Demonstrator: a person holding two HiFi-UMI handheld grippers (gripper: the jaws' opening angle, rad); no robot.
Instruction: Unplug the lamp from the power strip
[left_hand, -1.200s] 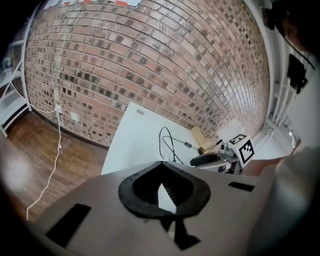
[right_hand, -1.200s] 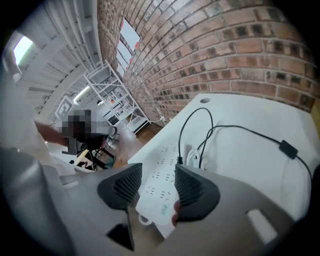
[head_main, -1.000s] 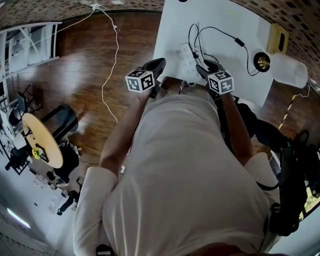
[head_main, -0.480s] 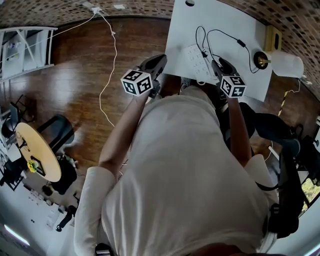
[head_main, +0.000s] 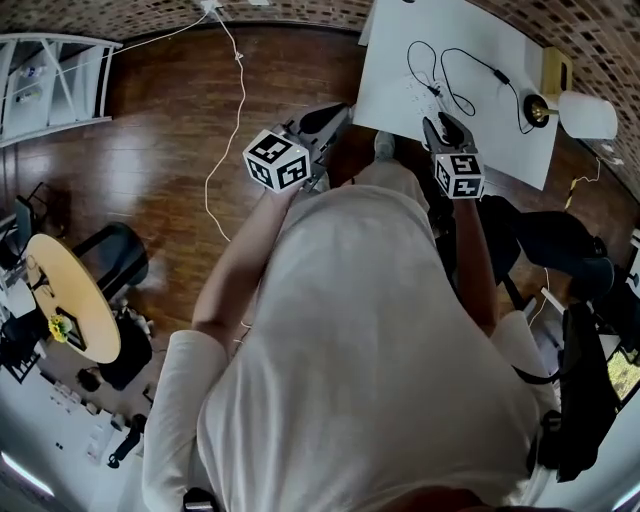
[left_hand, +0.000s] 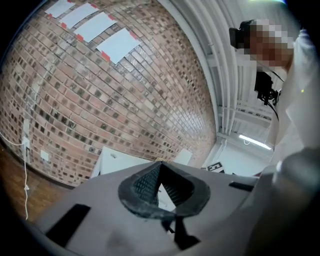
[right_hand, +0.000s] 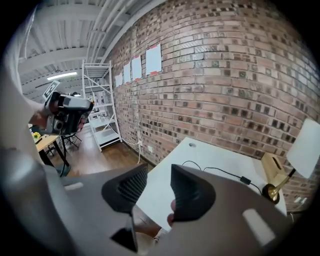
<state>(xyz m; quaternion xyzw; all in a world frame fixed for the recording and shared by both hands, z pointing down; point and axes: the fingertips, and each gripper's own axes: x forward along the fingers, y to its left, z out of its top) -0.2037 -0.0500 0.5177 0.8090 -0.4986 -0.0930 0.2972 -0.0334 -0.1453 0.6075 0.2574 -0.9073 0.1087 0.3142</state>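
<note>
The white table (head_main: 400, 60) stands at the top right of the head view. On it lie a faint white power strip (head_main: 418, 92) and the lamp's looped black cord (head_main: 450, 75). The cord runs to the lamp's gold base (head_main: 540, 108) under a white shade (head_main: 590, 115). I cannot tell whether the plug sits in the strip. My left gripper (head_main: 335, 118) hangs off the table's near-left edge, its jaws (left_hand: 159, 167) shut on nothing. My right gripper (head_main: 440, 125) is over the table's near edge. Its jaws (right_hand: 159, 187) are open, have just been closing, and hold nothing.
A tan box (head_main: 558, 70) stands behind the lamp. A white cable (head_main: 235, 90) snakes over the wooden floor left of the table. A white shelf (head_main: 50, 80) and a round wooden table (head_main: 70, 290) stand far left. Dark gear (head_main: 560, 250) lies right of me.
Both grippers have lifted up and back from the power strip. The table has slid towards the top right of the head view. The right jaws stand narrower.
</note>
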